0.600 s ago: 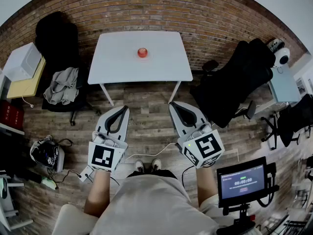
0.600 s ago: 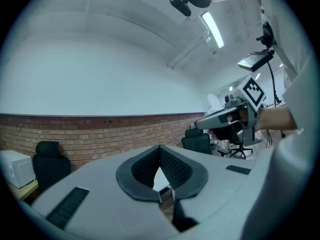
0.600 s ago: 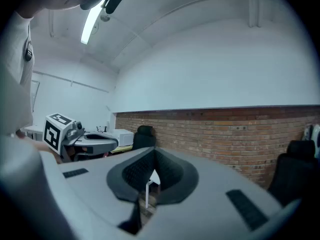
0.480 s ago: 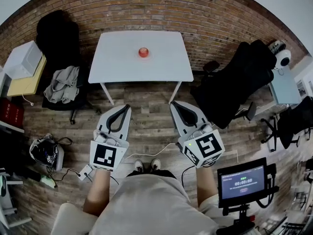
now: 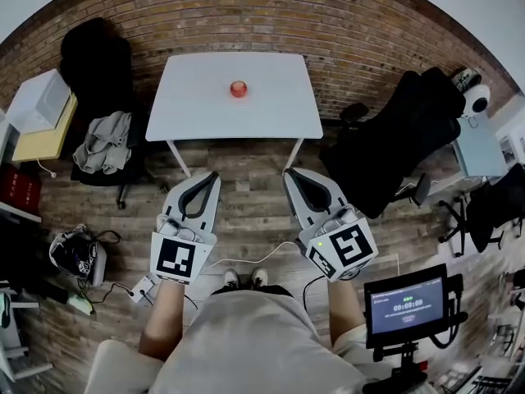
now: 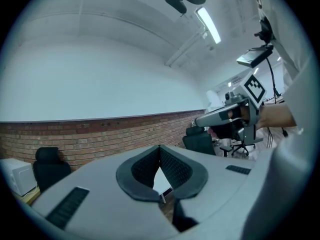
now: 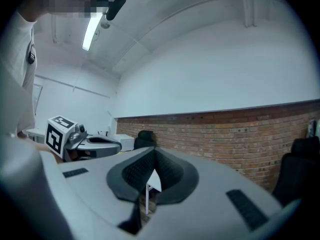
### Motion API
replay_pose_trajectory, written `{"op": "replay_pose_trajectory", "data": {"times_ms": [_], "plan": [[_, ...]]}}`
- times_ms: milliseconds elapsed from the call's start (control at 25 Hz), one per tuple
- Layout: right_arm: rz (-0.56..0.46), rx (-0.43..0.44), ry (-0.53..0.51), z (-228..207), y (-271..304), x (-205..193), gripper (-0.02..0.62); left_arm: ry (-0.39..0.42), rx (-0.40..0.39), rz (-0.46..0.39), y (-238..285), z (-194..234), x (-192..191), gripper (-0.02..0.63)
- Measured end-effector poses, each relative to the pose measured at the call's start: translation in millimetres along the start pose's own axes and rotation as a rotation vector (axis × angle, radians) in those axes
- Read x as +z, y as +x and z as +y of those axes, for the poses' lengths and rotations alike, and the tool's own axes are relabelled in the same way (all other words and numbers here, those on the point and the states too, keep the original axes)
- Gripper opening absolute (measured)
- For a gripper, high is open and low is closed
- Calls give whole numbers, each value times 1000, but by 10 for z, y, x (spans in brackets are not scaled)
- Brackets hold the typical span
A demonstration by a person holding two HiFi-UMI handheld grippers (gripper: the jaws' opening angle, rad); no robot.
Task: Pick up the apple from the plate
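Observation:
A red apple (image 5: 238, 89) sits on a small plate near the middle of the white table (image 5: 197, 105), far ahead in the head view. My left gripper (image 5: 210, 176) and right gripper (image 5: 289, 175) are held side by side over the wooden floor, well short of the table. Both point level toward it. Each has its jaw tips meeting, with nothing between them. In the left gripper view the left gripper (image 6: 160, 148) shows shut, and the right gripper (image 6: 200, 123) appears beside it. In the right gripper view the right gripper (image 7: 154, 149) is shut too.
A brick wall (image 5: 271, 15) runs behind the table. A black chair with grey clothes (image 5: 102, 142) stands left of the table. Black office chairs (image 5: 394, 146) stand to the right. A monitor (image 5: 408, 306) is at lower right, and a bag (image 5: 78, 257) lies on the floor at left.

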State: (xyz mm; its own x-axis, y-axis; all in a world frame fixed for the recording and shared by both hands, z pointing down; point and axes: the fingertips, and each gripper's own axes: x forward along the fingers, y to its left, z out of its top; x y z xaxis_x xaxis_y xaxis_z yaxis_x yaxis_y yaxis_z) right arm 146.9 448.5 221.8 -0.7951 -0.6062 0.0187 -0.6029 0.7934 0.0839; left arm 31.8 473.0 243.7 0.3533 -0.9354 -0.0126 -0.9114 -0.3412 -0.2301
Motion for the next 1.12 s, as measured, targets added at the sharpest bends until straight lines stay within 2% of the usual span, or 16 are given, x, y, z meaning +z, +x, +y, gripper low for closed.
{"op": "replay_pose_trajectory", "data": {"times_ms": [240, 480, 760, 1120], "plan": [[2, 27, 18, -98, -23, -52, 0, 1, 30, -5, 54, -41, -2, 5], [14, 70, 63, -590, -49, -28, 0, -1, 62, 13, 451, -122, 152, 5], [7, 92, 106, -699, -105, -126, 0, -20, 72, 20, 522, -204, 120, 5], [20, 131, 136, -849, 148, -274, 0, -21, 81, 33, 773, 49, -72, 5]]}}
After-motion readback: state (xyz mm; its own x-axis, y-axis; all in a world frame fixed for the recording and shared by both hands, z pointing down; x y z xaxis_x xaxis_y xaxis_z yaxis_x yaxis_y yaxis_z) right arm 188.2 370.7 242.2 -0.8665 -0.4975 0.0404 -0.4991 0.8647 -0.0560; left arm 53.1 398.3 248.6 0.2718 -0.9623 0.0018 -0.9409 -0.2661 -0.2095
